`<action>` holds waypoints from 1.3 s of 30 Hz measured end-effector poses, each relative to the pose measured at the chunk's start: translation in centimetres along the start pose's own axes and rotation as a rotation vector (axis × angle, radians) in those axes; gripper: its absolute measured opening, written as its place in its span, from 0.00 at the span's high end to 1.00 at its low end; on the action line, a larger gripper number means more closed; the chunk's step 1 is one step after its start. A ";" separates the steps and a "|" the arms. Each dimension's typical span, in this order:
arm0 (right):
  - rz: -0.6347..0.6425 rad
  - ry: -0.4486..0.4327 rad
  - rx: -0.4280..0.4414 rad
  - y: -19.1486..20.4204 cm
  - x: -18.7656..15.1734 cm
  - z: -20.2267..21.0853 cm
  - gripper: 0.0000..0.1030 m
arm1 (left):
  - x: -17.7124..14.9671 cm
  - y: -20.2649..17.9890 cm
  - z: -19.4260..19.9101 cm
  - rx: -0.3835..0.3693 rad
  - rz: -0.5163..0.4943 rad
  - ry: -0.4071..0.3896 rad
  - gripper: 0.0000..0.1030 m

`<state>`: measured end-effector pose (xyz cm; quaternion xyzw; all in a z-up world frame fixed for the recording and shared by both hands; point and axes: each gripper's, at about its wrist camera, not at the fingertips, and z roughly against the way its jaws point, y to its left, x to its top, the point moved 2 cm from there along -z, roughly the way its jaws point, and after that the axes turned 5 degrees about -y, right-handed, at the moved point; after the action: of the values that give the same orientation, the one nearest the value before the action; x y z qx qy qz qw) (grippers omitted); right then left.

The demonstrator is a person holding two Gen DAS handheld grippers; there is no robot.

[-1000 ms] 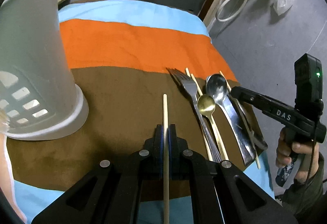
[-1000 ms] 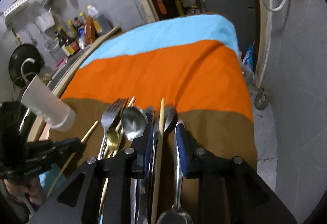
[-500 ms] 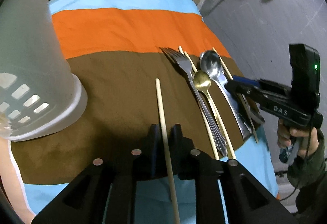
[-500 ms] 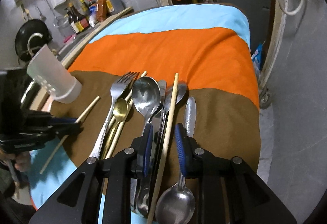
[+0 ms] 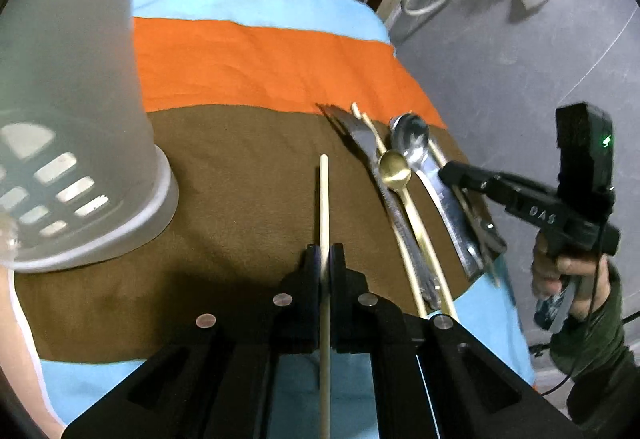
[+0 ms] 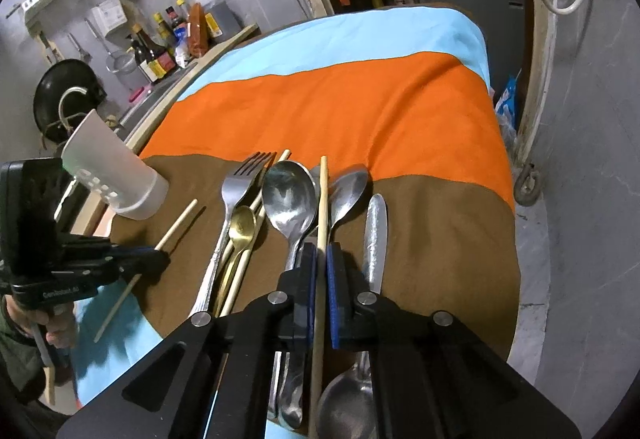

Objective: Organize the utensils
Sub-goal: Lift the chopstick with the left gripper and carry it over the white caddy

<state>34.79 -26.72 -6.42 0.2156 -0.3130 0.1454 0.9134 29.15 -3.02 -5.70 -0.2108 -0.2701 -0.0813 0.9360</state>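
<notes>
Both grippers have just closed, each on a chopstick. The left gripper (image 5: 325, 255) pinches the lone chopstick (image 5: 323, 199) at lower centre of its view; half a second ago it lay loose between the jaws. The right gripper (image 6: 321, 259) now clamps the second chopstick (image 6: 323, 199) in the pile — likely a pair bound for the cup (image 5: 72, 111), upper left. Only the right view shows the knife (image 6: 375, 235) and the whole spread of spoons.

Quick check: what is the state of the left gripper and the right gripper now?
Left gripper: just closed, shut on a lone chopstick.
Right gripper: just closed, shut on a chopstick lying among the spoons.
</notes>
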 end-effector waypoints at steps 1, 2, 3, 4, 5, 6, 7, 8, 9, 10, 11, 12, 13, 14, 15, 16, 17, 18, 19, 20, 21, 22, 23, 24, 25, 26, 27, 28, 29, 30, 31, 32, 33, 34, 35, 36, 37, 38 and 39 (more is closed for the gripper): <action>-0.004 -0.013 0.001 0.0 -0.1 0.3 0.97 | -0.2 -0.1 0.6 -0.012 0.004 -0.022 0.98; -0.008 -0.024 0.003 0.0 -0.1 0.5 0.97 | -0.3 -0.3 1.0 -0.019 0.004 -0.040 0.98; -0.016 -0.050 0.010 0.0 -0.2 1.1 0.97 | -0.4 -0.4 1.6 -0.027 0.001 -0.062 0.98; -0.017 -0.068 0.011 0.1 -0.3 1.6 0.97 | -0.5 -0.6 2.2 -0.035 -0.002 -0.094 0.98; -0.017 -0.084 0.011 0.3 -0.3 2.0 0.97 | -0.5 -0.7 2.8 -0.037 0.000 -0.122 0.98; -0.018 -0.111 0.017 0.5 -0.4 2.5 0.97 | -0.5 -0.8 3.2 -0.042 0.004 -0.148 0.98; -0.022 -0.139 0.025 0.7 -0.4 3.1 0.97 | -0.5 -0.8 3.8 -0.052 0.010 -0.182 0.98; -0.023 -0.163 0.031 1.0 -0.4 3.5 0.97 | -0.6 -0.9 4.3 -0.060 0.015 -0.221 0.98; -0.020 -0.206 0.037 1.3 -0.5 4.2 0.97 | -0.7 -0.9 5.0 -0.066 0.019 -0.270 0.98; -0.015 -0.246 0.040 1.8 -0.5 4.9 0.97 | -0.7 -0.9 5.4 -0.066 0.021 -0.308 0.98; -0.009 -0.286 0.048 2.2 -0.6 5.5 0.97 | -0.9 -0.9 6.1 -0.066 0.024 -0.349 0.98; -0.005 -0.324 0.058 2.7 -0.6 6.0 0.97 | -1.1 -0.8 6.8 -0.065 0.026 -0.399 0.98; -0.001 -0.366 0.071 3.2 -0.6 6.6 0.97 | -0.9 -0.7 7.3 -0.062 0.030 -0.437 0.98; 0.004 -0.409 0.082 3.8 -0.6 7.1 0.97 | -0.8 -0.6 7.8 -0.065 0.037 -0.471 0.98; 0.011 -0.453 0.092 4.4 -0.6 7.6 0.97 | -0.8 -0.6 8.2 -0.067 0.044 -0.498 0.98; 0.017 -0.489 0.098 5.0 -0.6 7.9 0.97 | -0.6 -0.4 8.9 -0.067 0.053 -0.530 0.98; 0.024 -0.525 0.108 5.6 -0.5 8.2 0.97 | -0.5 -0.1 9.6 -0.065 0.060 -0.557 0.98; 0.032 -0.565 0.127 6.5 -0.2 8.5 0.97 | -0.2 0.1 10.3 -0.062 0.066 -0.586 0.98; 0.038 -0.589 0.147 7.2 0.2 8.6 0.97 | -0.1 0.3 10.8 -0.058 0.068 -0.603 0.98; 0.045 -0.605 0.160 7.7 0.4 8.8 0.97 | 0.2 0.6 11.9 -0.049 0.072 -0.634 0.98; 0.056 -0.621 0.171 8.5 0.8 8.8 0.97 | 0.6 1.0 12.8 -0.042 0.077 -0.670 0.98; 0.073 -0.643 0.186 9.6 1.4 8.8 0.97 | 0.6 1.7 13.7 -0.033 0.080 -0.696 0.98; 0.083 -0.656 0.196 10.2 1.7 8.8 0.97 | 0.8 2.2 14.7 -0.021 0.083 -0.718 0.98; 0.097 -0.673 0.209 11.2 2.2 8.7 0.97 | 1.1 2.9 15.8 -0.011 0.087 -0.739 0.98; 0.107 -0.687 0.224 12.2 2.8 8.5 0.97 | 1.8 3.9 17.4 0.006 0.093 -0.774 0.98; 0.112 -0.702 0.241 13.0 3.4 8.4 0.97 | 2.1 4.6 18.4 0.019 0.098 -0.798 0.98; 0.115 -0.715 0.256 13.8 4.0 8.2 0.97 | 2.4 5.3 19.3 0.033 0.101 -0.825 0.98; 0.118 -0.724 0.270 14.6 4.5 8.0 0.97 | 2.8 6.3 20.3 0.046 0.109 -0.869 0.98; 0.119 -0.741 0.288 15.6 5.4 7.8 0.97 | 3.1 7.0 21.0 0.058 0.116 -0.894 0.98; 0.118 -0.756 0.302 16.3 6.0 7.5 0.97 | 3.6 7.9 21.7 0.079 0.129 -0.922 0.98; 0.114 -0.772 0.317 17.0 6.7 7.1 0.97 | 4.0 8.9 22.3 0.089 0.139 -0.940 0.98; 0.103 -0.788 0.331 17.5 7.3 6.9 0.97 | 4.5 10.0 22.4 0.094 0.148 -0.960 0.98; 0.090 -0.805 0.344 17.9 7.8 6.7 0.97 | 4.9 10.9 22.9 0.108 0.160 -0.988 0.98; 0.077 -0.821 0.359 18.4 8.4 6.3 0.97 | 5.1 11.9 23.1 0.120 0.166 -1.003 0.98; 0.069 -0.835 0.368 18.8 9.1 5.9 0.97 | 5.4 12.8 23.3 0.137 0.173 -1.028 0.98; 0.065 -0.849 0.371 19.2 9.5 5.6 0.97 | 5.5 13.6 23.5 0.146 0.177 -1.045 0.98; 0.063 -0.861 0.376 19.5 9.9 5.2 0.97 | 5.7 14.4 23.5 0.157 0.182 -1.066 0.98; 0.064 -0.874 0.376 20.0 10.3 4.6 0.97 | 5.9 15.2 23.5 0.170 0.189 -1.085 0.98; 0.064 -0.886 0.374 20.4 10.6 4.1 0.97 | 6.0 16.0 23.5 0.180 0.197 -1.099 0.98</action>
<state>32.65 -9.68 9.39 0.4079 -0.6470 0.1212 0.6327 27.33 21.42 9.91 -0.1657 -0.7025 0.1513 0.6753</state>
